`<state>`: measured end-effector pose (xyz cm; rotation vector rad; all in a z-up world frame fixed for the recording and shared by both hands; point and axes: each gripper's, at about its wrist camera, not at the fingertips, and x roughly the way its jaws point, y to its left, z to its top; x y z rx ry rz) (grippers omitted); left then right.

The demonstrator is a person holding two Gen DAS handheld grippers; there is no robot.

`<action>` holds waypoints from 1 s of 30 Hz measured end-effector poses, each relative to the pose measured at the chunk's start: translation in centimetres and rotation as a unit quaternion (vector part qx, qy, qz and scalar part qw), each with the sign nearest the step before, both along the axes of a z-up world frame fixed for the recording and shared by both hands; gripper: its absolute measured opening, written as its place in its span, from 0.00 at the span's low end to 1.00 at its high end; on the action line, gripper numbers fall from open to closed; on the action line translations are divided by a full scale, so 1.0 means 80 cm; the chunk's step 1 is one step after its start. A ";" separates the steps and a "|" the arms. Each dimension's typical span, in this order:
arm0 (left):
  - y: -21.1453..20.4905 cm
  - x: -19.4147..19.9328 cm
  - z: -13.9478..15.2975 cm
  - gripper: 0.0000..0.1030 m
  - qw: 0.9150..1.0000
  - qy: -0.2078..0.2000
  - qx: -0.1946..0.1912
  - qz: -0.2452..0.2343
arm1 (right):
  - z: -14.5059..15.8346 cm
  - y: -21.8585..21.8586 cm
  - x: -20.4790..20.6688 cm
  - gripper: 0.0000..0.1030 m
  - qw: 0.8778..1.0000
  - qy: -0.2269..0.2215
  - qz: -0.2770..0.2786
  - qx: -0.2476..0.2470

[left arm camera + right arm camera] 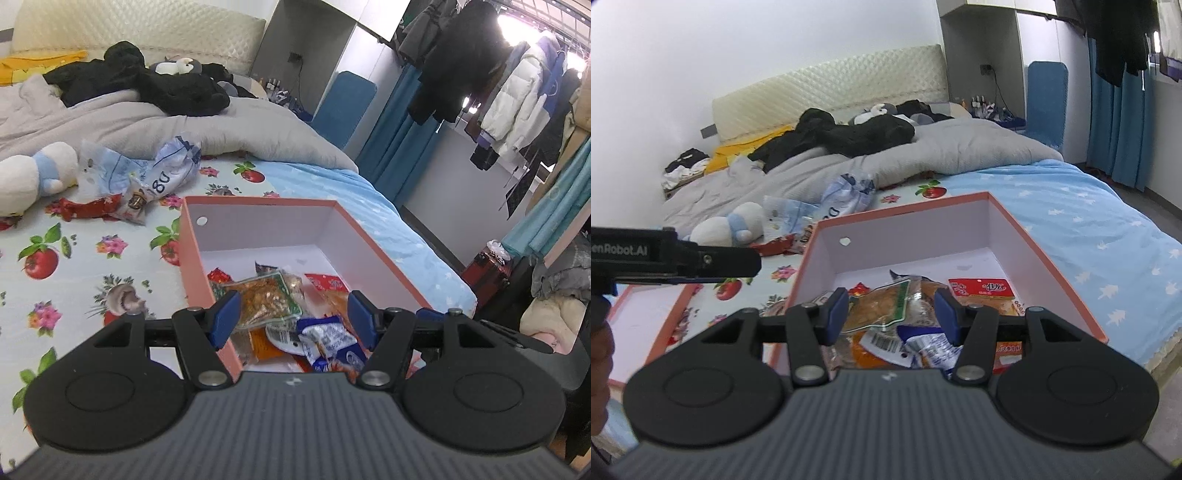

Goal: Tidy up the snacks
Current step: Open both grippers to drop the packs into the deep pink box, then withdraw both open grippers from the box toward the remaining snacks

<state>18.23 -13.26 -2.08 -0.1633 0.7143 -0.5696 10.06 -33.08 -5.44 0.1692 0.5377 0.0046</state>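
A pink box (192, 236) with a white inside sits on the bed and holds several snack packets, among them a clear packet with brown snacks (262, 299) and a red packet (327, 282). My left gripper (293, 314) is open and empty above the box's near end. The box also shows in the right wrist view (1049, 258), with the brown packet (882, 302) and red packet (982, 288) inside. My right gripper (892, 314) is open and empty above those packets. Loose snacks lie outside: a red packet (88, 208) and a crumpled blue-white bag (162, 173).
The box lid (646, 317) lies left of the box. The left gripper's body (672, 258) juts in at the left. A white plush toy (33, 173), grey duvet (147, 125) and black clothes (147, 81) lie farther up the bed. The bed edge (436, 273) drops off right.
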 end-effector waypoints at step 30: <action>0.142 -0.158 -0.024 0.67 0.994 0.018 0.028 0.105 | -0.016 0.124 -0.096 0.53 0.993 0.017 0.117 -0.008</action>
